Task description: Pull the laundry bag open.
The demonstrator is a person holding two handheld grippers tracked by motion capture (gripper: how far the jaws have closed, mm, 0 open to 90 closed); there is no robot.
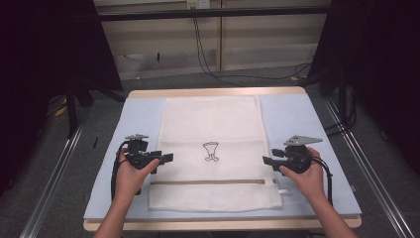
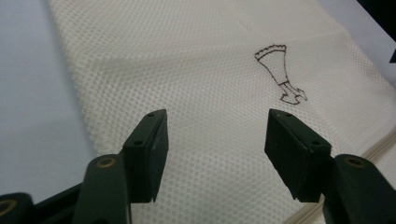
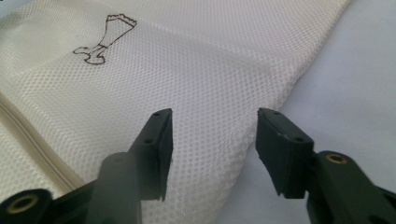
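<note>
Left gripper (image 1: 166, 157) lower left, jaws open w/ nothing held, right gripper (image 1: 267, 160) lower right, same, both pointing inward over mesh bag (image 1: 213, 124) edges

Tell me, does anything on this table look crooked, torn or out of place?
Nothing stands out. The white mesh bag lies flat and square on the pale blue mat, zipper closed, with no tears visible. Both grippers, left and right, sit open at its edges.

The mesh bag (image 1: 213, 129) before me is a cream cloth with fine holes – rough, matt. My table cover (image 1: 292, 119) looks smooth, pale blue; its wood edge (image 1: 218, 92) is light.
</note>
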